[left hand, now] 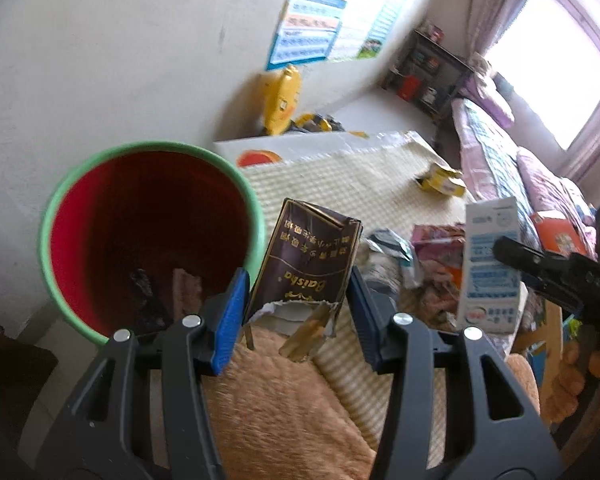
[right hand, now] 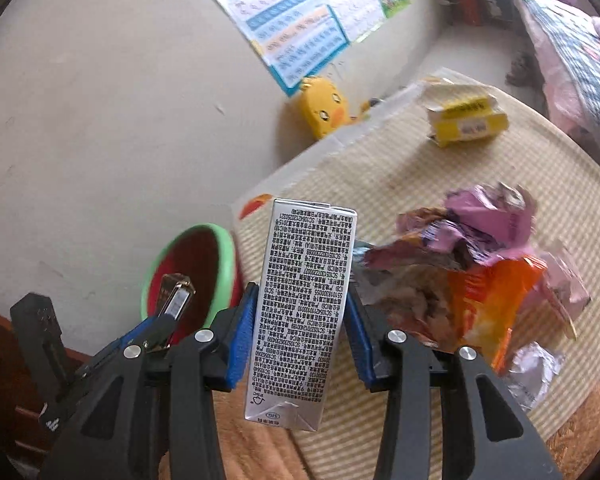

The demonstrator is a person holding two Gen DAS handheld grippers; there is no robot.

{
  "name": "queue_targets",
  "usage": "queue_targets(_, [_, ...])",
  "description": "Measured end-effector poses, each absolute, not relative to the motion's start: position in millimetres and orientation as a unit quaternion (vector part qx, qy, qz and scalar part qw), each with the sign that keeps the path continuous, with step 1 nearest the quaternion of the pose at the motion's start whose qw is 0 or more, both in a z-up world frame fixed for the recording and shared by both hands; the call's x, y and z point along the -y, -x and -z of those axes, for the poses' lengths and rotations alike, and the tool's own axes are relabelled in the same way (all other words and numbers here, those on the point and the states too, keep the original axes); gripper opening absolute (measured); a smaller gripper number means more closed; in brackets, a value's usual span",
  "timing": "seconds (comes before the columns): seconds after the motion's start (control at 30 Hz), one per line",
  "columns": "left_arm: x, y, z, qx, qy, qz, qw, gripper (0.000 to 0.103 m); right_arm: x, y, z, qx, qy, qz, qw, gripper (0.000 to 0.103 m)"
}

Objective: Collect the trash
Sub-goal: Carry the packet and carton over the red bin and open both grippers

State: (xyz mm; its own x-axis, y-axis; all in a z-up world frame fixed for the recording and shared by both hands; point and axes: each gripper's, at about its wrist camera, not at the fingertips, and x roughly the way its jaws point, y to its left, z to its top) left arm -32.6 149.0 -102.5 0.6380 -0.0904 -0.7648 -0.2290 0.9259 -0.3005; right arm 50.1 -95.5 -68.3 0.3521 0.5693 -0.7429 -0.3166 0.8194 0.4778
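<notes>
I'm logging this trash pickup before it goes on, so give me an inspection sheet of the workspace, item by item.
Surface: pale woven mat, tan plush fabric at the near edge.
Job's things: green-rimmed red bin with some trash inside; dark brown torn pack; silver printed carton; yellow box farther back on the mat.
Clutter: crumpled pink and orange wrappers in a heap.
Grippers: left gripper clamps the brown pack beside the bin; right gripper clamps the carton.
Cables: nothing seen.
Surroundings: wall posters, yellow duck toy, shelf, bed by a bright window.
</notes>
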Motion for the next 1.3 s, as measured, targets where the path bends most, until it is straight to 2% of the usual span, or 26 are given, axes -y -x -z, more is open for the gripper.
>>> queue_targets(1.0, [-261.7,57.6,111.0,-0.396,0.227,-0.200,0.867,0.048,-93.5,-62.1,63.7,-0.487,-0.082,-0.420,0.761,0.042])
queue_targets(1.03, [-263.3,57.9,111.1,-0.395,0.228,-0.203,0.867,0.049,-98.1,-63.9,63.3,-0.485,-0.087,-0.422,0.761,0.042])
queue_targets(1.07, [-265.3,58.2,111.2,-0.394,0.230,-0.206,0.866,0.055,-100.6,-64.8,62.1,-0.483,-0.090,-0.423,0.761,0.045])
queue_targets(1.1, [-267.1,57.7,111.2,-0.392,0.232,-0.208,0.865,0.061,-103.2,-66.5,61.7,-0.482,-0.094,-0.423,0.761,0.054])
queue_targets(1.13, [-268.5,59.0,110.3,-0.388,0.234,-0.212,0.866,0.069,-104.1,-67.9,61.1,-0.479,-0.098,-0.423,0.763,0.057])
queue_targets(1.3, [-266.2,59.8,106.0,-0.383,0.234,-0.211,0.868,0.070,-90.3,-65.8,54.1,-0.465,-0.088,-0.416,0.777,0.059])
